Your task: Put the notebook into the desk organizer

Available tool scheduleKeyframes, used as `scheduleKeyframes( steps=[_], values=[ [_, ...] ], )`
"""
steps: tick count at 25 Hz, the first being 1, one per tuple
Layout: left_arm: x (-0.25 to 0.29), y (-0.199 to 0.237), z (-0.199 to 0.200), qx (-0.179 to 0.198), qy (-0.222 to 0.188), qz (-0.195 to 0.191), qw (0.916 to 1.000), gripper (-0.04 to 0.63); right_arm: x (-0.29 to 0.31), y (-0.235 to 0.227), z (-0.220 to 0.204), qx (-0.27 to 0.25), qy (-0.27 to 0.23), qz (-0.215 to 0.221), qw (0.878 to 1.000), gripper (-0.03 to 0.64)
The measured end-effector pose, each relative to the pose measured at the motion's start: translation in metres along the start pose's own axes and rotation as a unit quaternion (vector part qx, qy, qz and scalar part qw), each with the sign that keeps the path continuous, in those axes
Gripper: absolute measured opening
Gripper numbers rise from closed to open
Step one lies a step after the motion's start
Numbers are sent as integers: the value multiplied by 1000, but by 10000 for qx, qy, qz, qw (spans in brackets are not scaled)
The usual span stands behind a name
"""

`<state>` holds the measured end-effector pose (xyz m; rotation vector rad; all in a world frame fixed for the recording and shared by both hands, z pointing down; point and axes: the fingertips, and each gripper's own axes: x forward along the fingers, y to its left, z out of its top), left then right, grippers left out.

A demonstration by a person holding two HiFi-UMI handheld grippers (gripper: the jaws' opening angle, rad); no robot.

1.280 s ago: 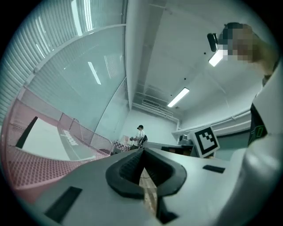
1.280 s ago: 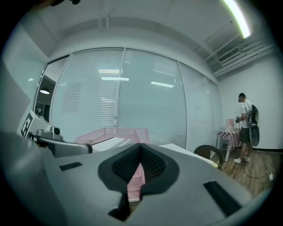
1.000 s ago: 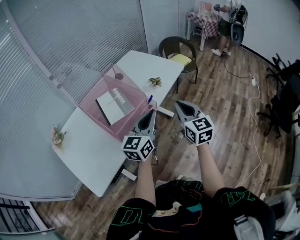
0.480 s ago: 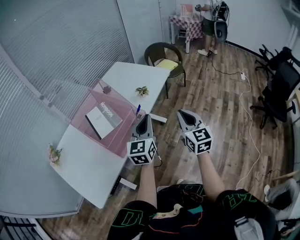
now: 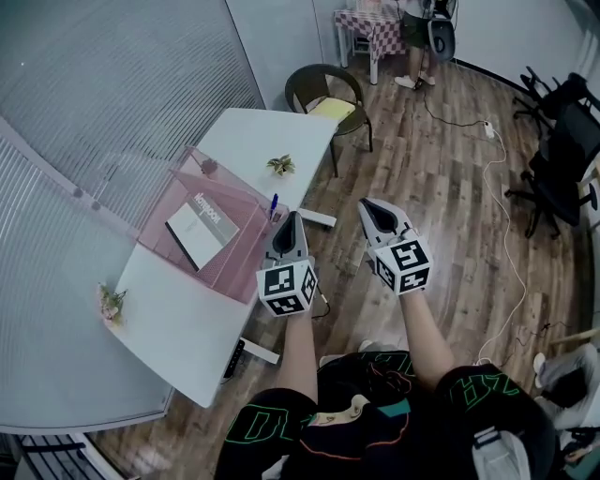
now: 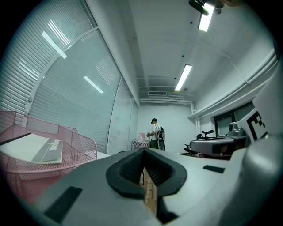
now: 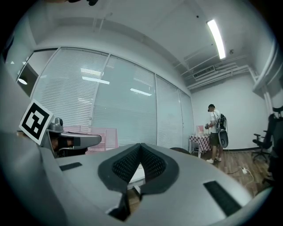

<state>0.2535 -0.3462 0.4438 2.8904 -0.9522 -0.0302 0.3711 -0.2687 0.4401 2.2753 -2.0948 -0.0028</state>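
Observation:
A white notebook (image 5: 202, 228) with a grey spine lies flat inside the pink mesh desk organizer (image 5: 240, 273) on the white desk; the left gripper view shows the notebook (image 6: 39, 150) resting in the organizer (image 6: 77, 142) too. My left gripper (image 5: 289, 221) hangs just off the desk's near edge, to the right of the organizer, jaws shut and empty (image 6: 143, 154). My right gripper (image 5: 373, 207) floats over the wooden floor further right, also shut with nothing in it (image 7: 140, 148). Neither gripper touches the notebook.
The white desk (image 5: 178, 323) stands against a glass wall with blinds. On it are a small plant (image 5: 279, 165), a flower sprig (image 5: 111, 302) and a blue pen (image 5: 274, 204). A wicker chair (image 5: 330, 89), a person (image 5: 419, 26), office chairs (image 5: 562, 150) and a floor cable (image 5: 511, 253) lie beyond.
The head camera has swung, so the desk sits a little further left in the picture. Both grippers stay shut and empty, held side by side off the desk edge.

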Motion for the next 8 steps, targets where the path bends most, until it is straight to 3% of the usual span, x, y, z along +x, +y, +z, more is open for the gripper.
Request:
scheduleKeyframes(
  steps=[8],
  values=[
    [17, 4, -2, 16, -1, -23, 10000, -5, 14, -6, 1, -42, -47, 3, 10000, 3]
  ],
)
